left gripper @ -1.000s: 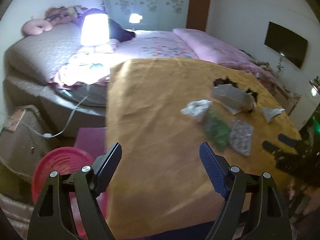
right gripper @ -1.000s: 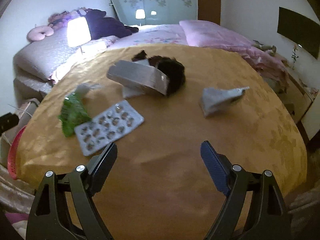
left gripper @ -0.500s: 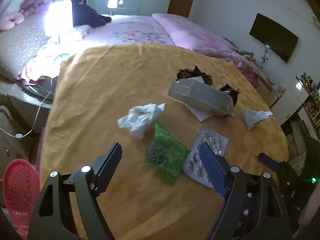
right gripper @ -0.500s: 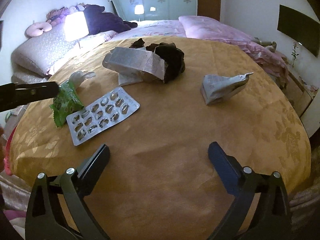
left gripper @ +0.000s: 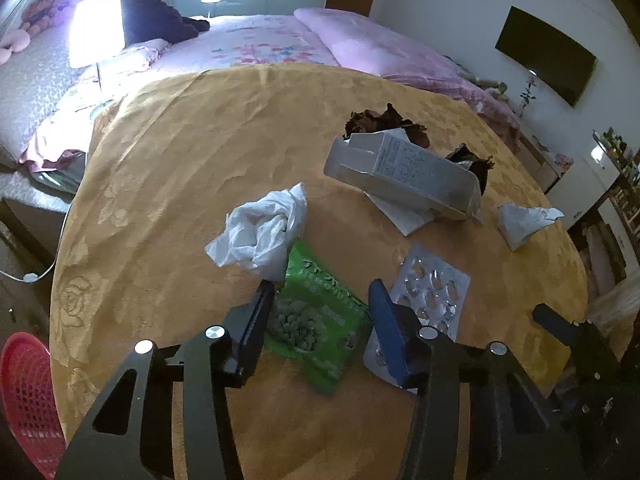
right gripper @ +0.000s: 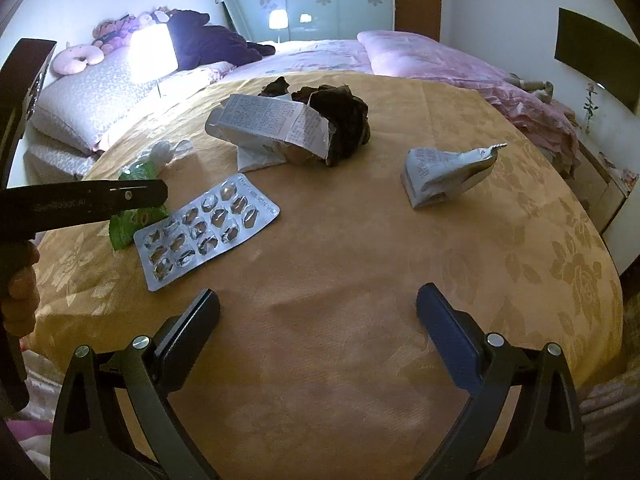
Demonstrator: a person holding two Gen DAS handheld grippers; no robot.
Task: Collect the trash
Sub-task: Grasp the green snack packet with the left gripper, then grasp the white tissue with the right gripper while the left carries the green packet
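Trash lies on a round table with a gold cloth. My left gripper is open, its fingers on either side of a green snack packet, close above it. A crumpled white tissue lies just beyond, a silver blister pack to the right. A torn grey carton, dark crumpled wrappers and a small grey sachet lie further off. My right gripper is open and empty over bare cloth, with the blister pack ahead to its left and the sachet ahead to its right.
A red mesh basket stands on the floor left of the table. A bed with pink covers and a lit lamp are behind the table. The left gripper's body reaches in at the left of the right wrist view.
My left gripper has swung right from the table's edge, come down over the green packet and narrowed its fingers around it. My right gripper has barely moved.
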